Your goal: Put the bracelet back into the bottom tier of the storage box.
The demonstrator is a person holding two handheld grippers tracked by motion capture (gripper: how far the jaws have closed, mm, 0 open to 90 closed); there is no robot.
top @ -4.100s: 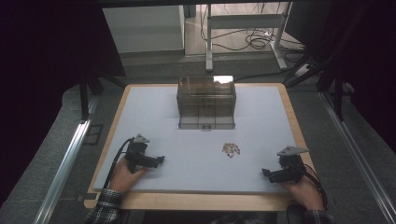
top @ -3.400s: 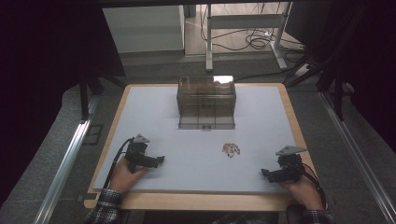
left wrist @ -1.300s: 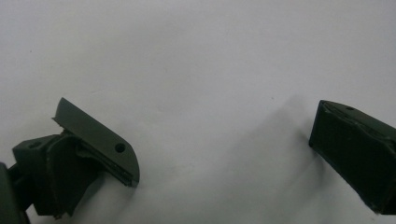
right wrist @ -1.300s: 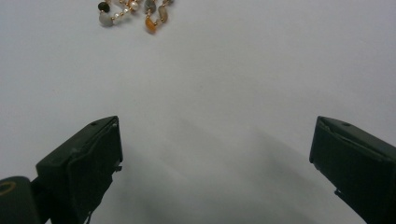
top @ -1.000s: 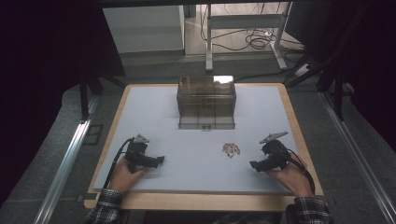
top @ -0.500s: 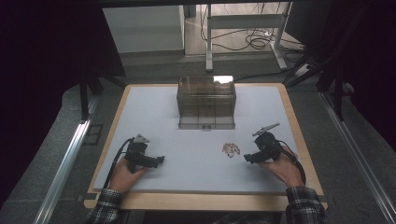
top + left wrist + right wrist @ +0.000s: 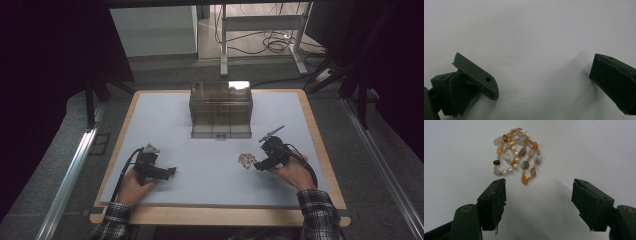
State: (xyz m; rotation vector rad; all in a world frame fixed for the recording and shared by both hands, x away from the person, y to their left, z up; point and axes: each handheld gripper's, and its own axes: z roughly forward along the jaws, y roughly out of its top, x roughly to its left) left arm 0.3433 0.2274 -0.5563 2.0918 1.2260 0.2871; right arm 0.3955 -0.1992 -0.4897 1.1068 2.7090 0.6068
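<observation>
Tongs: R (image 7: 539, 202) apart, narrowing, just short of bead necklace (image 7: 516, 155); L (image 7: 544, 82) apart.

Pale grey table top (image 7: 165, 125) w/ light wood edge; dark grey carpet floor (image 7: 65, 165) around it; metal rail (image 7: 70, 172) on floor at left; white desk frame legs (image 7: 223, 45) & loose cables (image 7: 272, 42) beyond far edge; surroundings dark, light from above.

Plaid cuffs, dark and light check, on both sleeves (image 7: 316, 212). Black left gripper (image 7: 544, 85): wedge-shaped jaws, one screw hole in a pad, black cable behind. Right gripper (image 7: 539, 202): black too, brass rivets, grey three-cornered plate on top.
</observation>
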